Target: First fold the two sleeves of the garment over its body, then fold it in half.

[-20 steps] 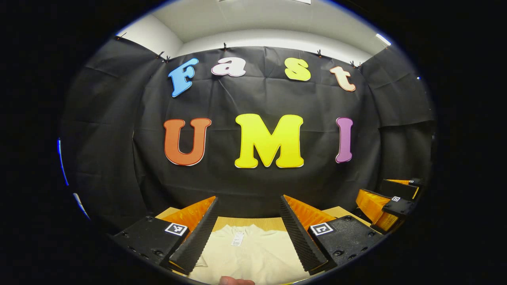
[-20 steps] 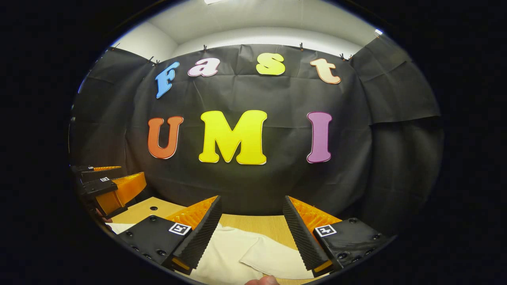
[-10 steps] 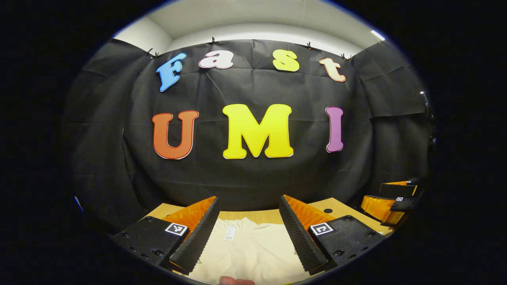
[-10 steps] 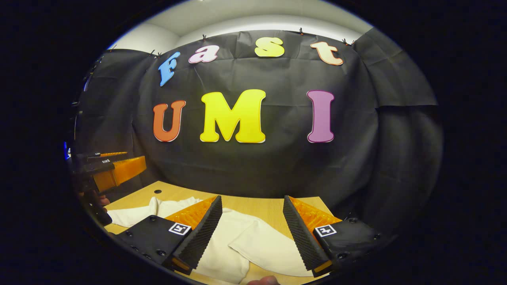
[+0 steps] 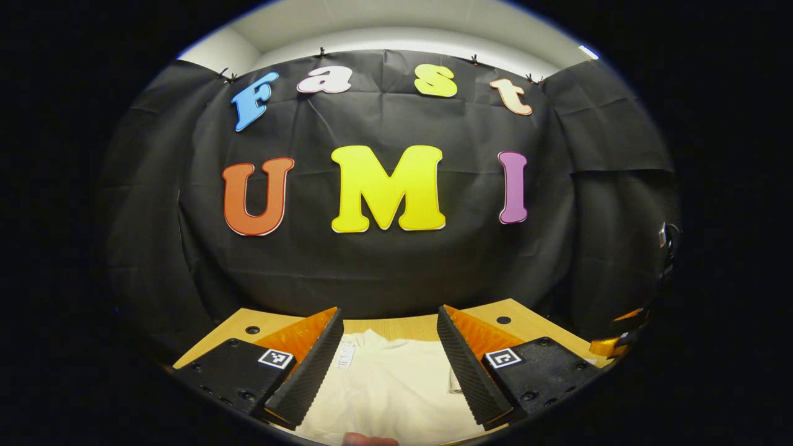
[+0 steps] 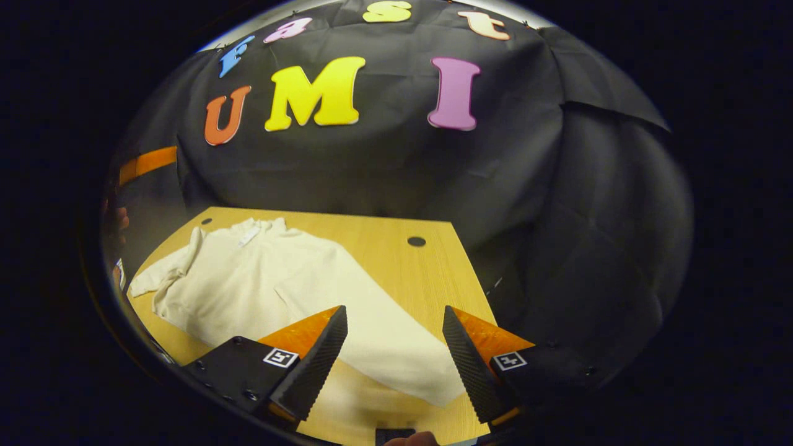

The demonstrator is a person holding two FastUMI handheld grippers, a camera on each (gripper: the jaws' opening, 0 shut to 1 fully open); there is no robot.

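Left tongs (image 5: 387,365): fingers spread apart, nothing between them, held low over the worktop (image 5: 403,327). Left gripper view looks level along the wood toward the black cloth wall (image 5: 384,272). Between the fingers lies the cream garment (image 5: 387,387), collar end away from the camera, with a small white tag (image 5: 345,355) near the neckline. This view gives the garment's middle and neck but not its outline. Two round holes in the worktop show, one at each far corner. A sliver of an orange gripper sits at the far right edge (image 5: 619,337); too little shows to tell more.

Right tongs (image 6: 393,362): fingers also spread apart, empty, raised above the worktop (image 6: 396,260) and tilted down. Right gripper view gives the whole layout: garment (image 6: 248,285) lies flat on the left part of the wood, neck toward the wall. One long sleeve (image 6: 384,347) stretches toward the camera, its cuff end lying between the finger tips, below them; contact cannot be judged. The other sleeve (image 6: 167,272) runs toward the left edge. Neither sleeve is folded over the body.
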